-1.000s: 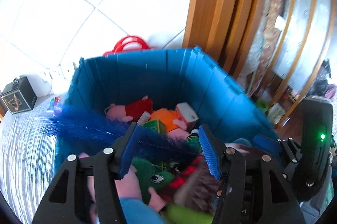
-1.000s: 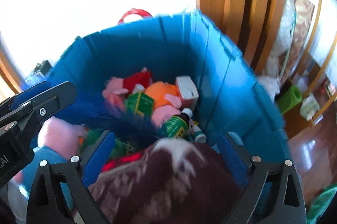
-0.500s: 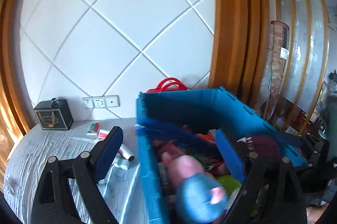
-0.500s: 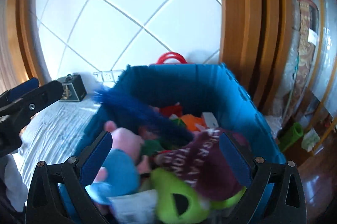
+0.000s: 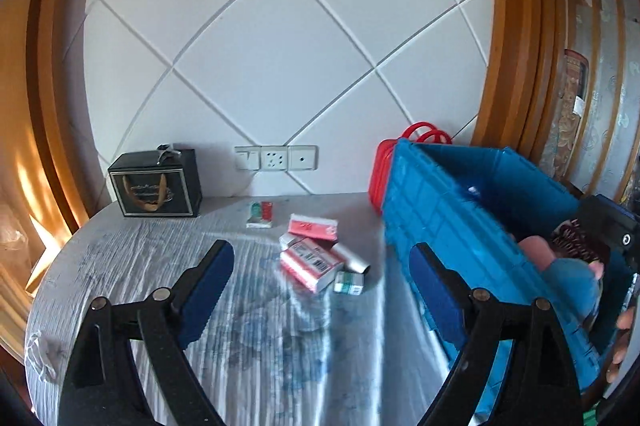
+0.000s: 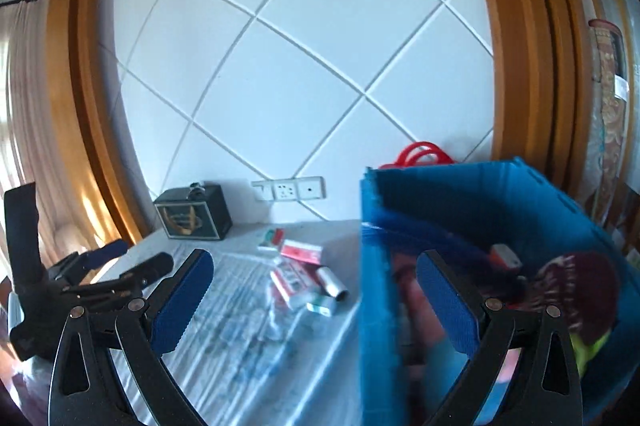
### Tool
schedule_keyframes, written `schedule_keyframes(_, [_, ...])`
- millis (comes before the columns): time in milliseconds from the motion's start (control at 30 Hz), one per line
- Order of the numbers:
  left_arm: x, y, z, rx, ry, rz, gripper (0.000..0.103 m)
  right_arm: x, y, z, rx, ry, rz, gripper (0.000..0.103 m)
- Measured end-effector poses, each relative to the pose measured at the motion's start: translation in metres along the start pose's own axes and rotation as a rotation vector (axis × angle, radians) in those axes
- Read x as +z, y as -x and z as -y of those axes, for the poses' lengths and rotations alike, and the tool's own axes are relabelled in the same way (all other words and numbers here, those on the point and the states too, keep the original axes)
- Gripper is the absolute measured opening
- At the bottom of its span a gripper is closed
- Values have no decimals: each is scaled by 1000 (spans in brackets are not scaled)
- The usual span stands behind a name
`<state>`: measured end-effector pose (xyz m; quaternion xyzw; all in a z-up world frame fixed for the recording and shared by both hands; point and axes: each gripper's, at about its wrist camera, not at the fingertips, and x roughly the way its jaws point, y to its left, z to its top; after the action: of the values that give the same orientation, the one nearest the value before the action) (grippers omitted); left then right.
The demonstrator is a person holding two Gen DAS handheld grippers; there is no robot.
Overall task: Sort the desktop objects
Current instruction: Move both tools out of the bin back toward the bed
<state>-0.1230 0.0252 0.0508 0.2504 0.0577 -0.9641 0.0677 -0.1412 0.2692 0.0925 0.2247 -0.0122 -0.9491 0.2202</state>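
A blue crate [image 5: 448, 222] full of plush toys and a maroon knit hat [image 6: 576, 286] stands at the table's right. Small items lie left of it: a red-white box [image 5: 308, 266], a pink box [image 5: 314, 227], a silver tube [image 5: 352, 258], a small green box [image 5: 349, 283] and a green-red packet [image 5: 261, 214]. My left gripper [image 5: 320, 290] is open and empty, above the table before these items. My right gripper [image 6: 316, 298] is open and empty, straddling the crate's near left wall [image 6: 376, 290]. The left gripper also shows in the right wrist view [image 6: 120, 262].
A black gift box [image 5: 156, 183] stands at the back left by the wall. Wall sockets [image 5: 276, 157] sit above the table's back edge. A red basket [image 5: 420, 135] is behind the crate. The grey wrinkled tablecloth [image 5: 160, 258] covers the round table.
Both grippers have pulled back out of the crate and swung left. The toys and hat they hovered over now lie in the crate; the small items on the table have come into view.
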Motion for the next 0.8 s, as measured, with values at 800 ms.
schedule_keyframes(800, [-80,-229,-130,4,10,-351,90,-141,-261,-42,-193,-145,-383,103])
